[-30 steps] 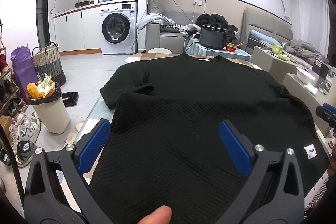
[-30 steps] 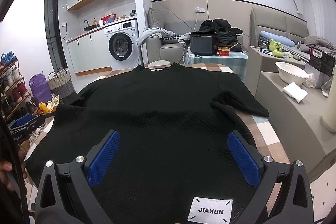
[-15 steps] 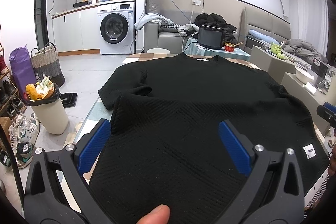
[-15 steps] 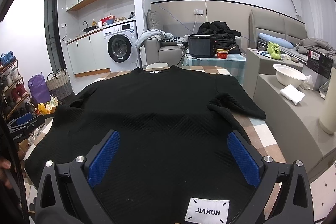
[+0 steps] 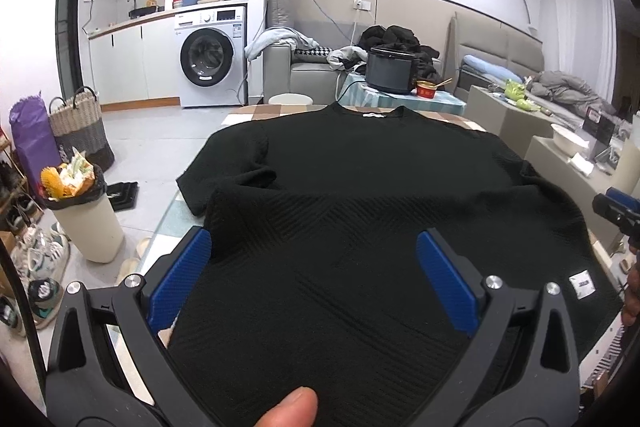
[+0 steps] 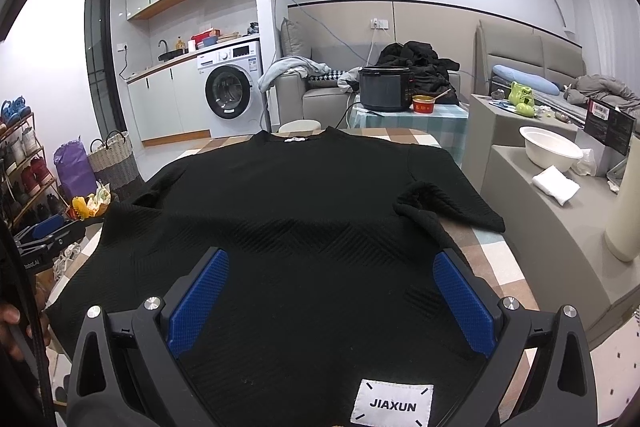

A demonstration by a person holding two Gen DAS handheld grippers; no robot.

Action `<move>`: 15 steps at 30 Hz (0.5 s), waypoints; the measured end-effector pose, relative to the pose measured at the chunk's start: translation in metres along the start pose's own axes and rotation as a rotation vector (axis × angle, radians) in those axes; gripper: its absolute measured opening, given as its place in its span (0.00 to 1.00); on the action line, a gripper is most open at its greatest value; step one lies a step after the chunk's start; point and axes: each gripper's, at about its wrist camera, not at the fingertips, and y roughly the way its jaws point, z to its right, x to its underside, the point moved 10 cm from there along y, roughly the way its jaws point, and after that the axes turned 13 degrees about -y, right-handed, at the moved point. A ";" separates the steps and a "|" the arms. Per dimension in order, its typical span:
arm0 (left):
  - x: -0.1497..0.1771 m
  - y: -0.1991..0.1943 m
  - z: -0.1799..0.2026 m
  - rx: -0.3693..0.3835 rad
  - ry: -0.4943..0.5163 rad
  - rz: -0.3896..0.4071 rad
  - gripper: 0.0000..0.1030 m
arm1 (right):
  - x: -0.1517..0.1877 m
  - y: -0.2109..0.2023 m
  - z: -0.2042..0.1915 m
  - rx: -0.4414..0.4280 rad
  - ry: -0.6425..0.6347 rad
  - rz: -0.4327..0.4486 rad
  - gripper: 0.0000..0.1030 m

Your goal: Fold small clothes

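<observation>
black top (image 6: pixel 304 203) flat on table (image 6: pixel 486 259) — both tools wide.

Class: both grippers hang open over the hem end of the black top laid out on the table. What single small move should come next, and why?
Probably lower both grippers and close them on the near hem. The black top lies flat, collar away, still unfolded; the left gripper and right gripper are open over the hem end, holding nothing, so a grip has to come before any fold.

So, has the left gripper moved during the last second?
Yes, slightly: in its view the washing machine and the sweater collar have slid left, so the left gripper shifted or turned a little rightward.
</observation>
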 end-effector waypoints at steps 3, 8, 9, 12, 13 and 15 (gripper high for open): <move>-0.002 0.002 0.000 -0.011 0.011 -0.001 0.99 | -0.002 0.004 -0.001 -0.014 -0.003 -0.011 1.00; -0.009 0.012 -0.003 -0.004 -0.012 -0.017 0.99 | -0.012 0.007 0.000 -0.020 -0.014 -0.013 1.00; -0.012 0.014 -0.004 -0.014 -0.012 -0.018 0.99 | -0.015 0.008 0.001 -0.025 -0.014 -0.011 1.00; -0.021 0.022 -0.006 -0.024 -0.013 -0.022 0.99 | -0.022 0.012 0.003 -0.019 -0.013 -0.008 1.00; -0.025 0.024 -0.005 -0.027 -0.010 -0.020 0.99 | -0.025 0.013 0.005 -0.018 -0.006 -0.008 1.00; -0.034 0.028 -0.004 -0.034 -0.005 -0.015 0.99 | -0.027 0.017 0.008 -0.025 0.011 -0.014 1.00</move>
